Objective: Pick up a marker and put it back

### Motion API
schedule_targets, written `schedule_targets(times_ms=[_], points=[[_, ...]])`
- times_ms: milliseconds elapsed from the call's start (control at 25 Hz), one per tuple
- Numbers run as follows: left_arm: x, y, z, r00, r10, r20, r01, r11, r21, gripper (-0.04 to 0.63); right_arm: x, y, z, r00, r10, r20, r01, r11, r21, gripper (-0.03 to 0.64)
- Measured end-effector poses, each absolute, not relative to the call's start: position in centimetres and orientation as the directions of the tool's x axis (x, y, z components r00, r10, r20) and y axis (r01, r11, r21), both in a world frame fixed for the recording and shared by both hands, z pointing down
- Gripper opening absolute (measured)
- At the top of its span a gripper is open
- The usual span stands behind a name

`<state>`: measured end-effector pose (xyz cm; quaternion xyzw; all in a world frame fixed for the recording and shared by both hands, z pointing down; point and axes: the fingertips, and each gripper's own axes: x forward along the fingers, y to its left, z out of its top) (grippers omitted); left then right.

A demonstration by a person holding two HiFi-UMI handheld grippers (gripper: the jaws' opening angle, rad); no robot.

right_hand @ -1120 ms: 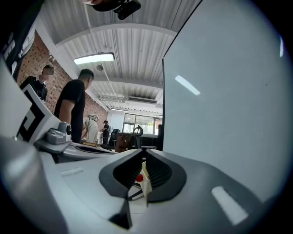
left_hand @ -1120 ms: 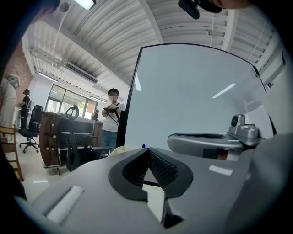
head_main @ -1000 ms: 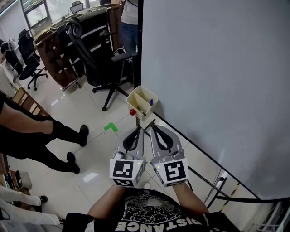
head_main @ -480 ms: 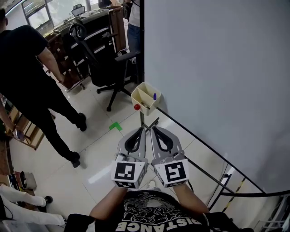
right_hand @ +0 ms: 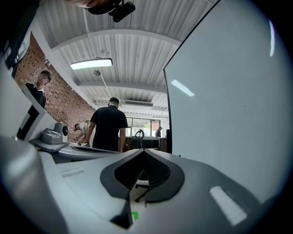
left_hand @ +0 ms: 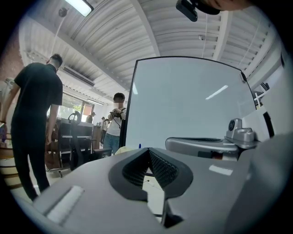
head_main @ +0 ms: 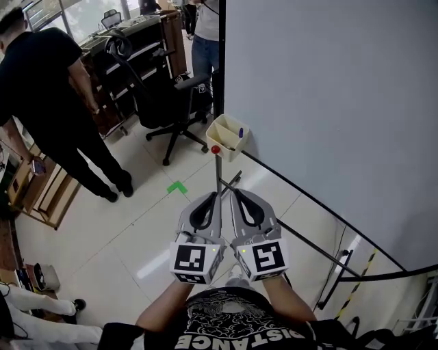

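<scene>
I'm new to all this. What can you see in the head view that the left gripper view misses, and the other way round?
Only the head view shows the green floor mark, the patterned cubes on the grippers and the wearer's black T-shirt. Only the left gripper view shows the ribbed ceiling and its strip light. Both show the whiteboard and the person in black.

The marker [head_main: 240, 132] stands sunk in the cream box [head_main: 222, 125] at the whiteboard's [head_main: 328, 102] lower left corner, and only its purple tip shows (too small to tell more). The whiteboard runs off the top and right edges. Left of the whiteboard, a person in black [head_main: 41, 85] is cut off at the top edge.
</scene>
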<state>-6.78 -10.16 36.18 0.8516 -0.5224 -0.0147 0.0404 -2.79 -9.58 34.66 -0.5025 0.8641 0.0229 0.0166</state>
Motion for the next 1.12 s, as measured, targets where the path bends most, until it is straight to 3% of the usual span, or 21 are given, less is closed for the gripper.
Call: schedule_targets(times_ms=[1120], points=[[-9.4,-1.0,37.7,0.482,-0.876,0.026,-0.873,-0.478,0.101,0.003,-5.1,-0.1,35.9,-0.464,-0.885,-0.028,-0.886,0.463,0.033,-0.005]])
